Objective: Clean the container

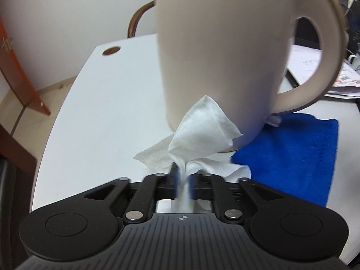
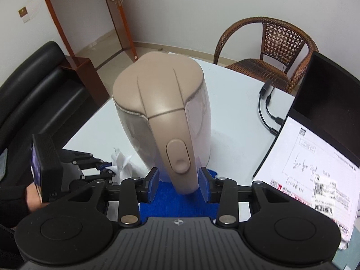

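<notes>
1. Left gripper (image 1: 183, 181) is clamped on a white wipe (image 1: 202, 130), which touches the low side of the beige kettle (image 1: 216, 51).
2. Right gripper (image 2: 178, 183) has its blue pads on each side of the kettle handle (image 2: 177, 155). I cannot tell if they squeeze it, because the picture is blurry.
3. Kettle looks hard and smooth, so it may slip. Its handle is the best place to hold. The wipe is soft and floppy.
4. Kettle stands on a blue cloth (image 1: 292, 157) on the white table (image 1: 101, 112).
5. Only the right view shows the kettle lid (image 2: 157, 83) and, at 2 o'clock, a wicker chair (image 2: 270, 51).
</notes>
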`<action>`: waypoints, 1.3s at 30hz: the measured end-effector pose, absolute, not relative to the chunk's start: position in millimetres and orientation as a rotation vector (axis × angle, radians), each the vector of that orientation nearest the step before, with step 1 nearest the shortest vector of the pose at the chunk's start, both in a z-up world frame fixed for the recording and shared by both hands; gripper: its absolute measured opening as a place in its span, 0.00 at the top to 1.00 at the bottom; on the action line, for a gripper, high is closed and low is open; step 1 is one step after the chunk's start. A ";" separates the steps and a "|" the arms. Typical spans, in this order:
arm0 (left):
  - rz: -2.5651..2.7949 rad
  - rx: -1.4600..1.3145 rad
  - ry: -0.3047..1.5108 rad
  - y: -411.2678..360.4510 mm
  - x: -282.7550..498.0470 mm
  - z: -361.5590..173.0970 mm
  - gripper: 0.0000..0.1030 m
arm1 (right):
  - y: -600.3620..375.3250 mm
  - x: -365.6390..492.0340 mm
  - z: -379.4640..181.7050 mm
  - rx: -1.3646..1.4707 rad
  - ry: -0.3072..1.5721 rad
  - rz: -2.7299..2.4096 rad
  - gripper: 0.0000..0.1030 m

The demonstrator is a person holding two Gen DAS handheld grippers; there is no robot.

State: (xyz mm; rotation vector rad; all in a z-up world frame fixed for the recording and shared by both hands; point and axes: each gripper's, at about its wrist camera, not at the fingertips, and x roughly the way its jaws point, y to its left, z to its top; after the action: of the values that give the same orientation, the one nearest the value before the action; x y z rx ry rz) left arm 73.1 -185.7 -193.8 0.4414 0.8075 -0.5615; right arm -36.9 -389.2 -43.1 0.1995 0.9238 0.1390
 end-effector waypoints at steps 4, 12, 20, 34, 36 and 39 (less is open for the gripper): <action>-0.553 0.432 0.819 -180.1 80.1 -190.4 0.43 | -384.9 -47.2 -48.5 0.213 0.937 0.125 0.60; -0.579 0.490 0.878 -176.8 70.4 -192.7 0.29 | -377.2 -55.7 -51.9 0.230 0.939 0.122 0.60; -0.564 0.524 0.942 -161.8 45.2 -209.4 0.29 | -368.5 -61.3 -53.1 0.240 0.949 0.137 0.60; -0.514 0.471 0.881 -148.4 14.8 -176.5 0.26 | -359.1 -61.8 -56.4 0.213 0.958 0.158 0.59; -0.498 0.456 0.866 -150.9 11.5 -165.5 0.26 | -361.6 -62.9 -55.7 0.209 0.957 0.165 0.58; -0.470 0.426 0.846 -155.4 6.2 -147.8 0.26 | -366.5 -65.2 -53.9 0.202 0.949 0.179 0.57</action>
State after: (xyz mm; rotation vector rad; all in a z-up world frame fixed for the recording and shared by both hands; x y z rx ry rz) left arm 6.2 -155.4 -147.8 0.4259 0.8455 -0.4696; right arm -65.2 -366.5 -53.9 0.2015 0.9486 0.1792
